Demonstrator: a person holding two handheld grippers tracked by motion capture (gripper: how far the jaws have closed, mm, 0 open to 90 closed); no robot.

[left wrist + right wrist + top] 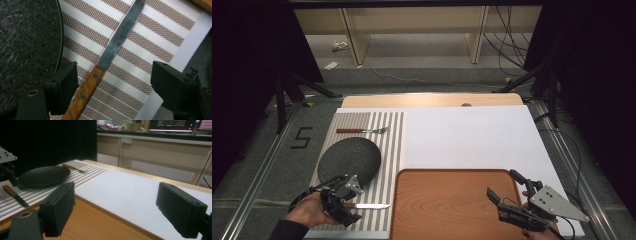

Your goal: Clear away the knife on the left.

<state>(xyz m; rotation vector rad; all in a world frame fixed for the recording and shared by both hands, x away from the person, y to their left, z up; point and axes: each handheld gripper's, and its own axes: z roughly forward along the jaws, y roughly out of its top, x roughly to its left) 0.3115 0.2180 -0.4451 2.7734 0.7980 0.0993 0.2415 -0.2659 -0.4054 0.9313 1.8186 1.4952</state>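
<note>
A knife [100,70] at the centre of the left gripper view has a grey steel blade and a warm brown wooden handle with two dark rivets. Under it lies a mat [150,40] striped in brown and white. At the left edge sits a speckled black plate [27,37]. In the high view, a reddish-brown wooden tray [452,205] fills the lower middle, and a white sheet [467,135] covers the centre
</note>
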